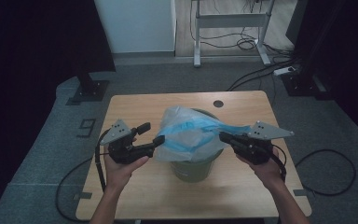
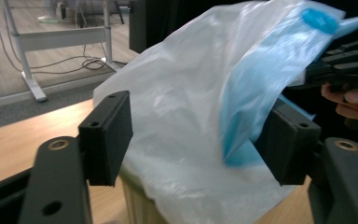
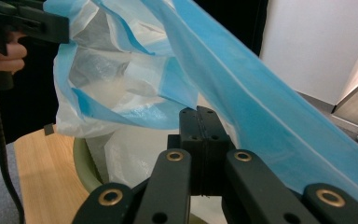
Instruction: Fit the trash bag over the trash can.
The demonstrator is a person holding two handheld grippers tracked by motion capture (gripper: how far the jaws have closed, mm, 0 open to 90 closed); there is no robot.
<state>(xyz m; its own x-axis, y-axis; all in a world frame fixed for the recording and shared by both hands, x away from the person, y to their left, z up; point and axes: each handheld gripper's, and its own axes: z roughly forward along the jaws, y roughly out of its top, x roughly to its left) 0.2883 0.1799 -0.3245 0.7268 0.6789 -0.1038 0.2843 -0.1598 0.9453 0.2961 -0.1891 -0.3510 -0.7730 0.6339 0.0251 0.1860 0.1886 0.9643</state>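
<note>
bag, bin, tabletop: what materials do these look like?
Bag: thin plastic film, translucent white with a blue band; it crinkles and lets light through. Bin: probably hard plastic, dull olive-green, smooth wall; could be painted metal. Tabletop: wood or wood-look laminate, light matt finish with faint grain lines; the pictures cannot settle which.

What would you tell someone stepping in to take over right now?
Left gripper: open, jaws either side of the bag's edge, not clamped.
Right gripper: shut on the bag's blue rim.
The bag sits in the green bin mid-table, its top bunched above the bin.
Done: bag is in the bin.
Left: probably grip the left side, spread the rim and fold it over the bin's edge.
</note>
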